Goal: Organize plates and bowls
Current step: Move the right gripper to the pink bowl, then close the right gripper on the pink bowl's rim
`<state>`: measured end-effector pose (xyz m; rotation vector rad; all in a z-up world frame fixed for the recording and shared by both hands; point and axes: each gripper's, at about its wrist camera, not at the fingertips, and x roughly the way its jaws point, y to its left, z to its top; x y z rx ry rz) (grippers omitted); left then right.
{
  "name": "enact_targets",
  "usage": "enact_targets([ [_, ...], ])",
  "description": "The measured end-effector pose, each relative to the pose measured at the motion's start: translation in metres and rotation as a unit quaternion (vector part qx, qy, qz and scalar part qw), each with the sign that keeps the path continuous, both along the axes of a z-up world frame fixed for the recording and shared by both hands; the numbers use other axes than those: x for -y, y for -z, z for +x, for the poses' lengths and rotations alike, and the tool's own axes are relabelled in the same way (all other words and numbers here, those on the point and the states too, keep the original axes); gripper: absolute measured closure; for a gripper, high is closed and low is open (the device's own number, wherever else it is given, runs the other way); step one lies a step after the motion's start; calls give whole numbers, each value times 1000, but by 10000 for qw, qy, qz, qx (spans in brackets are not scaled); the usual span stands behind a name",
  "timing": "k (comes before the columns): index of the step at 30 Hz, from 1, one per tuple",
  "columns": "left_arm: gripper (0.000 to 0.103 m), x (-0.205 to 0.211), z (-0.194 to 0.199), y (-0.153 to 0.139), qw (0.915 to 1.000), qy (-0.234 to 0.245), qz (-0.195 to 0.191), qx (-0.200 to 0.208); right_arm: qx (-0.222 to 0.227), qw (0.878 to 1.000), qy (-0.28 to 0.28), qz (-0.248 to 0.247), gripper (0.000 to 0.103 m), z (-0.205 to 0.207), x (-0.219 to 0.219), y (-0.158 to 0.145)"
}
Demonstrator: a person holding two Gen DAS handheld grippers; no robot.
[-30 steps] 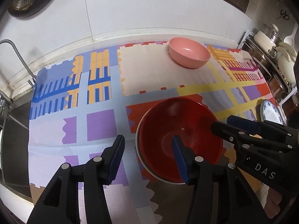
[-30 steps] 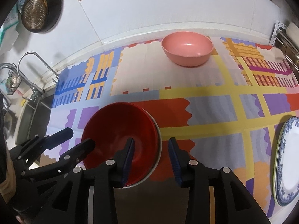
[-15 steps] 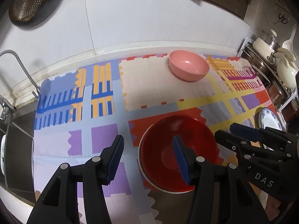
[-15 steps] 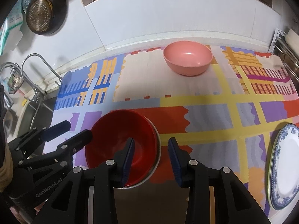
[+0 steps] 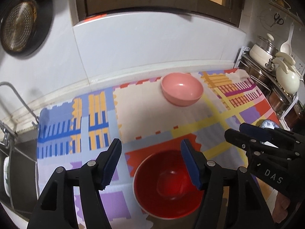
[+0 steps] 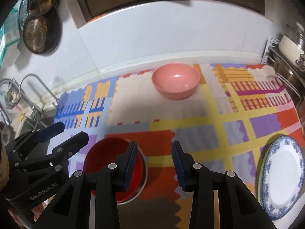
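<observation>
Left wrist cam: the left gripper [image 5: 150,164] is spread wide with nothing in it, hanging above the patterned mat [image 5: 144,114]. The red bowl [image 5: 167,185] sits just below and a bit right of its tips, with the right-hand pad [image 5: 190,166] overlapping the bowl's rim in the picture. There's a white rim peeking out under the red one, so it looks nested in a white bowl [image 5: 135,194]. Further out ahead, near the wall, is the pink bowl [image 5: 182,91], well apart from the red one. The right gripper [image 5: 234,131] pokes in from the right side.

Right wrist cam: the right gripper [image 6: 154,164] is partly spread, also holding nothing. Red bowl [image 6: 106,158] is down to the left of its tips, partly behind the left pad [image 6: 130,164]. Pink bowl [image 6: 175,80] is straight ahead at the far side. Off to the right is a blue-and-white plate [image 6: 284,173], lying on the mat [image 6: 190,118] near the edge. The left gripper [image 6: 73,132] comes in from the left, spread apart.
</observation>
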<state>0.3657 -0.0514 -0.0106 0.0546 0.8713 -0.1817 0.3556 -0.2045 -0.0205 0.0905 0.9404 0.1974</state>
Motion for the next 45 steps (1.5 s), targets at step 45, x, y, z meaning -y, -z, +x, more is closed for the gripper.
enact_targets([
  [45,35,45,203,52,9962,609,360,-515,-410,9954,860,-81,65,178,45,49],
])
